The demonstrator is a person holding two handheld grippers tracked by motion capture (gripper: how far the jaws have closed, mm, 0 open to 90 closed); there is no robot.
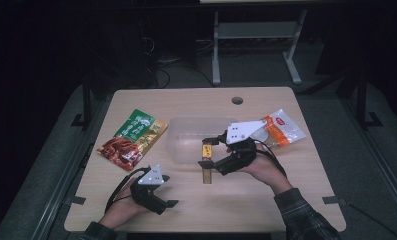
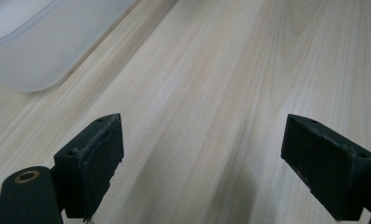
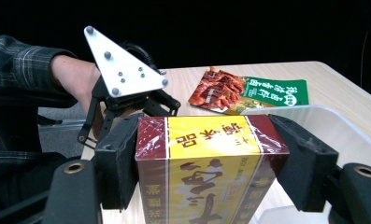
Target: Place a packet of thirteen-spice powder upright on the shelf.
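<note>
Yellow and dark red box [image 3: 206, 172], wrapped in shiny clear film with printed characters, is clamped in my right hand-held gripper [image 1: 206, 154], just above the worktop [image 1: 266, 200] beside the translucent plastic container [image 1: 186, 132]. Its long axis hangs down from the pads, almost upright. My left hand-held gripper [image 2: 202, 163] rests with jaws apart over bare pale wood.

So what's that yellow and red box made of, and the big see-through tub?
The box looks like printed cardboard under shiny plastic film; it shows glare and wrinkles at the corners. The tub seems frosted, cloudy plastic; the wood shows faintly through it.
</note>
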